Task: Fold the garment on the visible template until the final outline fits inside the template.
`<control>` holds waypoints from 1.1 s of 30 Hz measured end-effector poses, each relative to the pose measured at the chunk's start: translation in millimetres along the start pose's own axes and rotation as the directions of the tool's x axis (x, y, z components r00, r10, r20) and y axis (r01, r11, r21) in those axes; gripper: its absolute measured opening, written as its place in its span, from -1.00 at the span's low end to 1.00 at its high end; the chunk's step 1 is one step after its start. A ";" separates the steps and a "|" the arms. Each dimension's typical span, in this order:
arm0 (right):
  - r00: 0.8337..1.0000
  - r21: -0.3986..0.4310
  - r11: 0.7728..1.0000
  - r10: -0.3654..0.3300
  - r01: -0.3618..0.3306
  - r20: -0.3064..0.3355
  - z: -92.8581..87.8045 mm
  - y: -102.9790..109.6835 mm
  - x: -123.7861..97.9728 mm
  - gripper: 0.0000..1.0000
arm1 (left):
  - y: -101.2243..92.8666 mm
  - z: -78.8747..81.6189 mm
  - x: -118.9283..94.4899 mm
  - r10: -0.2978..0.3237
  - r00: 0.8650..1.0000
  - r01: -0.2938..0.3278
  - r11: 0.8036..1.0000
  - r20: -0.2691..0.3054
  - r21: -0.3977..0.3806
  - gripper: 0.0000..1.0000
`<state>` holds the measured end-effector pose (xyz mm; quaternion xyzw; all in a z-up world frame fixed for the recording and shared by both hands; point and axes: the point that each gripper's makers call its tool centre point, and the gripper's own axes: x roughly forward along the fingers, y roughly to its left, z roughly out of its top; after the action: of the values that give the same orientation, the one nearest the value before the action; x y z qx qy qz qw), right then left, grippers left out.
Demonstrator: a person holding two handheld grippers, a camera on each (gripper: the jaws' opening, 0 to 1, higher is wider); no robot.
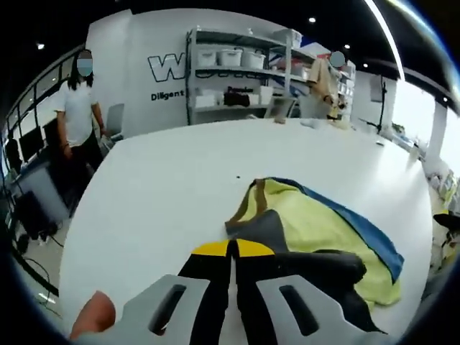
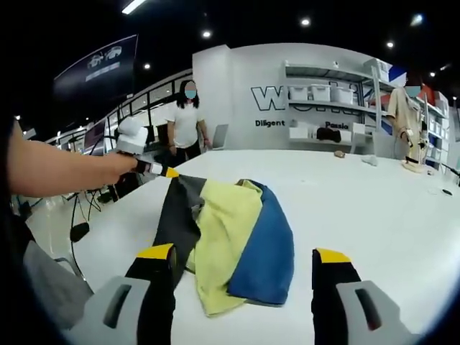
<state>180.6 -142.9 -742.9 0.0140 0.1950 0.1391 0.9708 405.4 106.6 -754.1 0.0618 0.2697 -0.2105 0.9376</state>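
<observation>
The left tool had its two yellow-tipped jaws pressed together on the dark grey edge of the garment; in the right gripper view that same tool appeared at the end of a person's bare forearm, lifting the grey corner of the cloth slightly off the surface. The right tool stood spread wide, its jaws well apart and holding nothing, one jaw just in front of the grey part of the garment and the other over bare surface.

The garment lay bunched in three bands (dark grey, pale yellow, blue) near the edge of the white surface closest to the tools. In the left gripper view the blue band ran along the far side of the yellow, with a folded dark sleeve-like piece lying just beyond the jaws. No template outline could be made out on the surface.

Beyond the far edge of the surface stood a person in a white shirt, a set of shelves carrying white bins, and a white wall with dark lettering. A mannequin stood beside the shelves at the far corner.
</observation>
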 end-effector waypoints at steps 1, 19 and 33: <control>1.000 -0.001 1.000 0.000 0.000 -0.002 -0.4 0.0 0.0 0.55 | 8.1 0.0 0.6 0.008 1.000 -0.007 0.999 -0.024 0.047 -1.00; 1.000 0.003 1.000 -0.016 0.016 -0.023 -5.8 -5.4 0.3 0.54 | 63.2 -50.6 29.0 0.120 0.979 -0.061 0.945 -0.166 0.323 -1.00; 0.999 -0.008 1.000 -0.009 0.008 -0.048 -11.1 -2.5 2.5 0.54 | 65.7 -90.5 39.9 0.182 0.958 -0.085 0.918 -0.222 0.388 -1.00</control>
<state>179.3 -144.9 -754.3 0.0063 0.2176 0.1361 0.9665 420.7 172.4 -851.9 0.2843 0.3374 -0.1835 0.8784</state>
